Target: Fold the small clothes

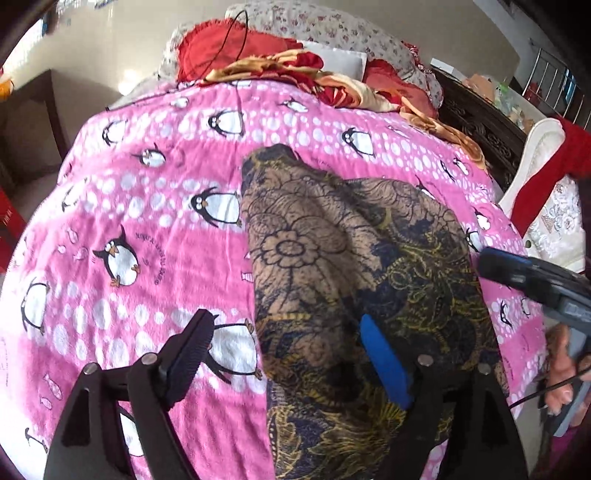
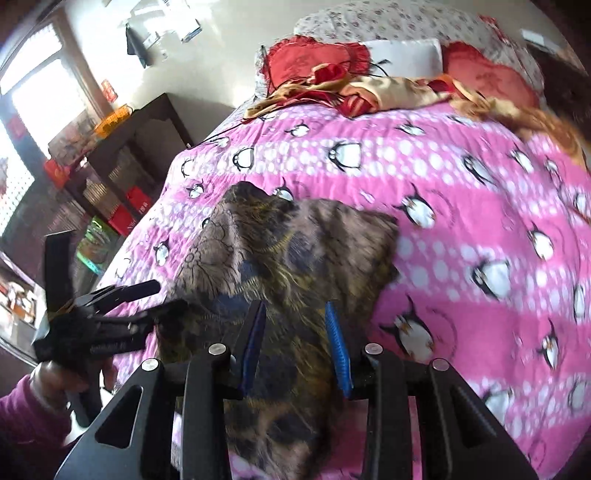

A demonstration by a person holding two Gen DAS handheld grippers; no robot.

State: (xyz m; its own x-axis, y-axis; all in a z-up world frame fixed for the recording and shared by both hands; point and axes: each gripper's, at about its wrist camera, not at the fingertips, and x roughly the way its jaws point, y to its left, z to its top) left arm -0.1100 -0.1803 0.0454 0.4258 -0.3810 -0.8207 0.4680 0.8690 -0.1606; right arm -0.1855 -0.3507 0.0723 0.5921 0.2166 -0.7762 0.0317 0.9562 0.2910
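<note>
A brown and navy patterned garment (image 1: pixel 354 288) lies bunched on the pink penguin blanket (image 1: pixel 147 206). My left gripper (image 1: pixel 284 336) is open above the garment's near left part, its blue-padded right finger (image 1: pixel 384 362) over the cloth and its black left finger (image 1: pixel 192 347) over the blanket. In the right wrist view the garment (image 2: pixel 288 258) lies in front of my right gripper (image 2: pixel 295 325), which is open with both blue pads just above the cloth. The left gripper (image 2: pixel 147 295) shows there at the garment's left edge. The right gripper (image 1: pixel 524 273) shows at the right in the left wrist view.
Red and gold bedding (image 1: pixel 295 70) and floral pillows (image 2: pixel 399 22) are piled at the bed's head. A dark shelf unit (image 2: pixel 122 162) stands left of the bed. A carved dark headboard (image 1: pixel 480 122) and a white and red cloth (image 1: pixel 546 192) are on the right.
</note>
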